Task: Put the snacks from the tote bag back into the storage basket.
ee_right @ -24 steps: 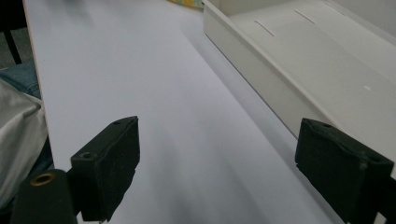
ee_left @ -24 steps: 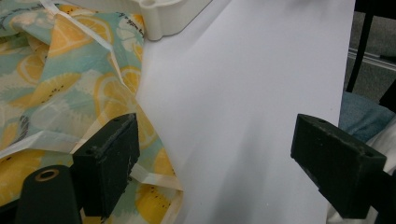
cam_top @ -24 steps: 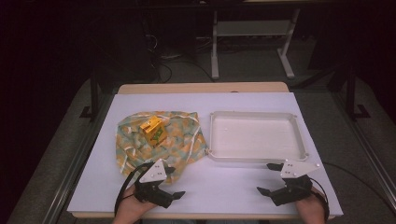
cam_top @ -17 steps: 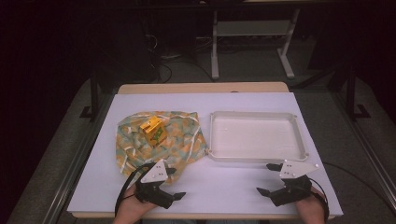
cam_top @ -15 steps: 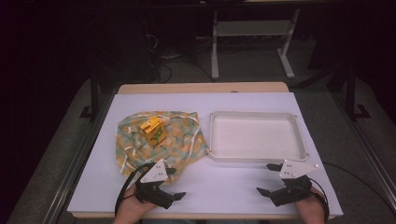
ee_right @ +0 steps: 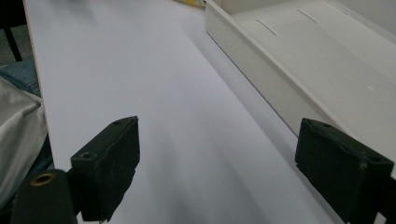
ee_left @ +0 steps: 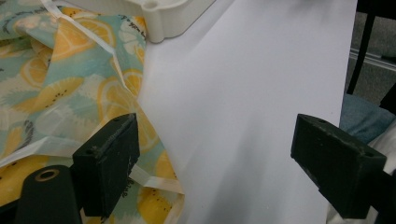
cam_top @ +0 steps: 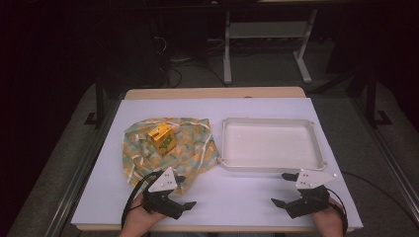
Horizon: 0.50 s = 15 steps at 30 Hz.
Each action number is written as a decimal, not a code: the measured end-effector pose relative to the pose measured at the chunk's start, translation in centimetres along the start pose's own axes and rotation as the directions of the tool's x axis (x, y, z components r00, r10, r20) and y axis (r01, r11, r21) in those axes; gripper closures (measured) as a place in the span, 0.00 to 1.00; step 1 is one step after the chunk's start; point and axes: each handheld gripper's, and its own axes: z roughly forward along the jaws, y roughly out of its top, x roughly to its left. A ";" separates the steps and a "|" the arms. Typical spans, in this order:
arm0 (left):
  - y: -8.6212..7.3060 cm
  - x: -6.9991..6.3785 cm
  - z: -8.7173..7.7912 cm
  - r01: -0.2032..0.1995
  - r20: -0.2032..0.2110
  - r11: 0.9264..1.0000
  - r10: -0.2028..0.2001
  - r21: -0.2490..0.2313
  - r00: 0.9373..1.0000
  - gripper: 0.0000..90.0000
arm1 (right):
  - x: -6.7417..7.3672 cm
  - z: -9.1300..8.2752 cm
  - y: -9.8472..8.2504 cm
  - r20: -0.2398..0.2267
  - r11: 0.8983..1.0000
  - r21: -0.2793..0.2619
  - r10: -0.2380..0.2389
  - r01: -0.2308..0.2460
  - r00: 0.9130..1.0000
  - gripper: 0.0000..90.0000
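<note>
both grippers idle at the near edge of the desk (cam_top: 247, 106), nothing held. left gripper (cam_top: 184, 204) has its fingers (ee_left: 108, 161) spread wide, parked just off the near corner of the bag (cam_top: 170, 148); in the left gripper view one finger overlaps the bag's hem, the other sits over bare desk. right gripper (cam_top: 278, 202) is spread too, over bare desk just in front of the tray (cam_top: 271, 167).

bag is a flat lemon-print cloth on the left half of the desk, tray's left rim touching or just beside it. yellow box (cam_top: 162, 138) stands on top of the bag, well apart from both grippers.

likely step: get the box into the tray. advice: reach over the cloth, don't drag through it, or the drawstring snags. pinch the box on its flat sides, lift straight up, clear the tray rim before lowering.
</note>
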 end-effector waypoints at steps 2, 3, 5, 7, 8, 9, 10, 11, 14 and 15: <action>0.0 0.1 0.1 -0.005 0.009 1.000 0.004 0.007 1.000 0.17 | 0.0 0.0 0.0 -0.001 1.000 0.003 0.002 -0.002 1.000 0.15; 0.0 0.1 0.1 -0.005 0.009 1.000 0.004 0.007 1.000 0.17 | 0.0 0.0 0.0 -0.001 1.000 0.003 0.002 -0.002 1.000 0.15; 0.0 0.1 0.3 0.001 0.010 1.000 -0.001 0.010 1.000 0.17 | 0.0 0.0 0.0 -0.001 1.000 0.001 0.001 -0.001 1.000 0.15; 0.1 0.1 0.3 0.000 0.011 1.000 0.000 0.005 1.000 0.17 | 0.0 0.0 0.0 0.001 1.000 0.001 0.000 0.000 1.000 0.15; 0.2 0.1 0.2 0.001 0.016 1.000 -0.001 0.003 1.000 0.17 | 0.0 0.0 0.0 0.001 1.000 -0.002 -0.002 0.002 1.000 0.15; 0.2 0.1 0.2 0.001 0.016 1.000 -0.001 0.003 1.000 0.17 | 0.0 0.0 0.0 0.001 1.000 -0.002 -0.002 0.002 1.000 0.15; 0.2 0.1 0.2 0.012 0.028 1.000 -0.012 -0.007 1.000 0.17 | 0.0 -0.1 0.0 0.002 1.000 -0.002 -0.002 0.002 1.000 0.15; 0.2 0.1 0.2 0.012 0.028 1.000 -0.012 -0.007 1.000 0.17 | 0.0 -0.1 0.0 0.002 1.000 -0.002 -0.002 0.002 1.000 0.15; 0.3 -0.1 0.1 0.012 0.034 1.000 -0.011 -0.008 0.999 0.17 | 0.1 -0.1 0.1 0.000 1.000 -0.002 -0.003 0.003 1.000 0.15; 0.3 -0.1 0.1 0.012 0.034 1.000 -0.011 -0.008 0.999 0.17 | 0.1 -0.1 0.1 0.000 1.000 -0.002 -0.003 0.003 1.000 0.15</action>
